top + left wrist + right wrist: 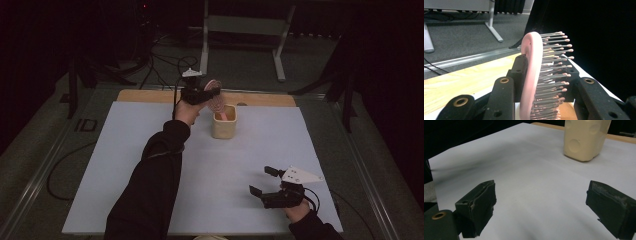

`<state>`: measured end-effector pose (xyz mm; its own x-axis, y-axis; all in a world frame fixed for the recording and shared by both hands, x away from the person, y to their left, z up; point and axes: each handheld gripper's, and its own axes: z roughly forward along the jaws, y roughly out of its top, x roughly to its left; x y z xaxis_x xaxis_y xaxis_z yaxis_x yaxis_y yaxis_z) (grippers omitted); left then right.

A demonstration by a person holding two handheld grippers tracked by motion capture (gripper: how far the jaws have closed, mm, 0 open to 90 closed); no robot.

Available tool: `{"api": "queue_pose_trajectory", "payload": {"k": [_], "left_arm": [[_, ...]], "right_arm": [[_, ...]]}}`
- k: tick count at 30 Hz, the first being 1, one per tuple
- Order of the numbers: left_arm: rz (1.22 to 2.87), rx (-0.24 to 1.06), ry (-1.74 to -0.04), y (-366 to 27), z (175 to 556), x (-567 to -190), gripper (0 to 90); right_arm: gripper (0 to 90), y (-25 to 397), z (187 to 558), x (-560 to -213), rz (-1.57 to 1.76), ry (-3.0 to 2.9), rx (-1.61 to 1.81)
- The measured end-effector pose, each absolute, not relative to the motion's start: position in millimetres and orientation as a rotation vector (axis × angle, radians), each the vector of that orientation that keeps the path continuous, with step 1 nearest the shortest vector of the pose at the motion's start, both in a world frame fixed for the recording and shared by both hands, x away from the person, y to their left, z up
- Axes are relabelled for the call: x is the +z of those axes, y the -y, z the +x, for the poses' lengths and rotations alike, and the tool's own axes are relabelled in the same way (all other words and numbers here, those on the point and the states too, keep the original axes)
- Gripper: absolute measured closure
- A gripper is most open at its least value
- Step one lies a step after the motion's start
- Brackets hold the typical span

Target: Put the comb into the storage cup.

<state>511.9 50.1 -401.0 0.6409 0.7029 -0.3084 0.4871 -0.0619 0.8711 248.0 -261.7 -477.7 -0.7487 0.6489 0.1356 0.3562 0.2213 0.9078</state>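
Observation:
My left gripper (204,93) is raised at the far middle of the table, shut on a pink hairbrush (215,98). The brush hangs over the cream holder (224,123), its lower end at or in the holder's mouth. In the left gripper view the pink hairbrush (532,75) stands upright between the jaws, with its bristles pointing right. My right gripper (264,181) rests low near the table's front right, open with nothing between its jaws. The right gripper view shows the cream holder (586,138) far off across the white sheet.
A white sheet (150,150) covers the table, with a wooden strip (145,96) along the far edge. Cables (165,65) and a grey metal frame (245,25) stand on the floor beyond. Dark curtains surround the area.

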Motion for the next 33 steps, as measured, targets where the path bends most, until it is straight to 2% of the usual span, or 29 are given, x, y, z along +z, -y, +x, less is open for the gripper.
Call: {"api": "queue_pose_trajectory", "payload": {"k": [11, 17, 19, 20, 24, 30, 33], "left_arm": [[1.724, 0.228, -0.992, -52, 514, -403, 62.9], [1.758, 0.25, -1.011, -49, 513, -401, 43.0], [1.764, 0.252, -1.018, -48, 512, -400, 32.5], [1.773, 0.258, -1.02, -48, 512, -399, 32.5], [1.792, 0.28, -1.03, -46, 509, -395, 15.5], [1.806, 0.251, -0.99, -49, 505, -389, 1.6], [1.815, 0.241, -0.962, -52, 502, -387, 0.1]], "right_arm": [[8.9, 262, 248, -478, 0.95, -2.227, 1.546], [8.9, 262, 248, -478, 0.95, -2.227, 1.545], [8.9, 262, 248, -478, 0.949, -2.227, 1.545], [8.9, 262, 249, -478, 0.946, -2.227, 1.541], [9.0, 262, 248, -478, 0.951, -2.224, 1.543], [8.9, 263, 249, -478, 0.953, -2.223, 1.537], [8.9, 263, 249, -477, 0.952, -2.22, 1.54]]}}
